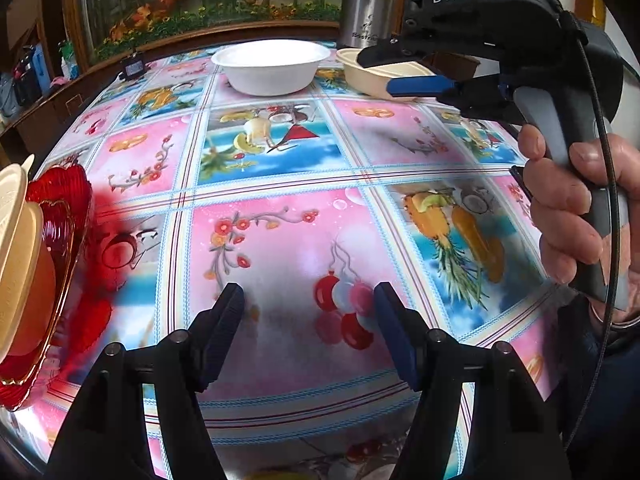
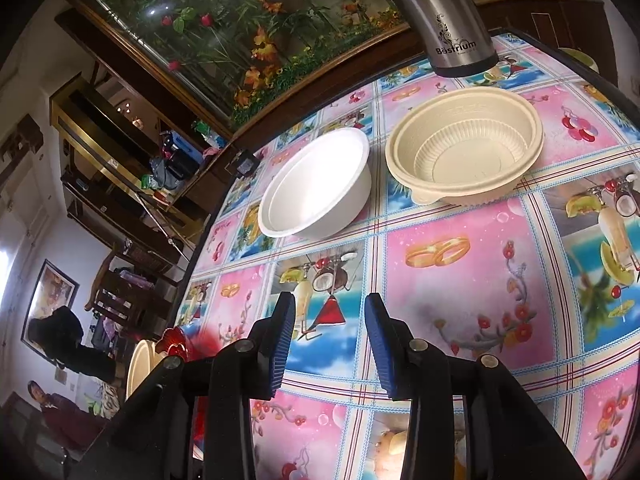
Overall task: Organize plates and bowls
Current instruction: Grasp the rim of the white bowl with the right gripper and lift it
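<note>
- Left claw [image 1: 308,332] is seen spread above the patterned counter [image 1: 288,240], nothing between its pads.
- Right claw [image 2: 330,344] is held parted and empty.
- White bowl [image 2: 316,184] and beige bowl [image 2: 464,152] are set side by side at the counter's far side.
- Red plate [image 1: 60,240] is spotted at the left edge.

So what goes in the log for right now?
left gripper: open, empty | right gripper: open, empty | white bowl, beige bowl: side by side on table, untouched
</note>
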`<state>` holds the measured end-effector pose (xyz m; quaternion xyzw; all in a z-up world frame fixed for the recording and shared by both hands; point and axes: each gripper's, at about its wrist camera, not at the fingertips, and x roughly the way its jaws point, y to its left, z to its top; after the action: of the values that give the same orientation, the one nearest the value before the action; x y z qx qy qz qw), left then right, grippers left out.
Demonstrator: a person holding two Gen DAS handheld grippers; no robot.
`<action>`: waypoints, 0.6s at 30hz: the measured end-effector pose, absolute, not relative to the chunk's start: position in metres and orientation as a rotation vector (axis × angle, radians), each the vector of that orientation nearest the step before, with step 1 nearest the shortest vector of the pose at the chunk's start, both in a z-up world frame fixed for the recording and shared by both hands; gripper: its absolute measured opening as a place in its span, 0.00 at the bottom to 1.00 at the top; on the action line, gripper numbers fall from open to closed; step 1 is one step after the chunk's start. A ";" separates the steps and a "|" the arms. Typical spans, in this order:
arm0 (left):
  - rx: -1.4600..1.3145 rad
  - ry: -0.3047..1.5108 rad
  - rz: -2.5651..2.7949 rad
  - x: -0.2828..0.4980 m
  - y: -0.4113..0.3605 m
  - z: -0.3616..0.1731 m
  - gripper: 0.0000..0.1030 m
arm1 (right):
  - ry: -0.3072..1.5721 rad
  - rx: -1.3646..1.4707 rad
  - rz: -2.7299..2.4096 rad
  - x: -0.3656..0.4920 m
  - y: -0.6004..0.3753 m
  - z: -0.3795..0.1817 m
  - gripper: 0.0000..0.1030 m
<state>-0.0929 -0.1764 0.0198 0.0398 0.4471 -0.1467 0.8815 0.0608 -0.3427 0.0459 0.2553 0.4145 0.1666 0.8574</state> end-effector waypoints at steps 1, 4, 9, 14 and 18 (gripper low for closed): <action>0.075 0.934 -0.307 -0.091 -0.174 0.020 0.64 | 0.875 0.534 0.343 0.062 -0.343 0.045 0.38; 0.033 0.925 -0.304 -0.090 -0.167 0.021 0.64 | 0.894 0.538 0.338 0.069 -0.343 0.045 0.38; -0.004 0.928 -0.299 -0.090 -0.161 0.020 0.64 | 0.932 0.568 0.347 0.098 -0.344 0.049 0.45; 0.004 0.938 -0.292 -0.088 -0.162 0.019 0.64 | 0.969 0.579 0.345 0.134 -0.332 0.048 0.48; 0.017 0.940 -0.278 -0.088 -0.163 0.019 0.64 | 1.016 0.551 0.310 0.167 -0.319 0.038 0.48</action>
<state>-0.0882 -0.1632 0.0186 0.0080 0.4515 -0.1333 0.8822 0.1665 -0.3188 0.0381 0.2595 0.4780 0.1458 0.8264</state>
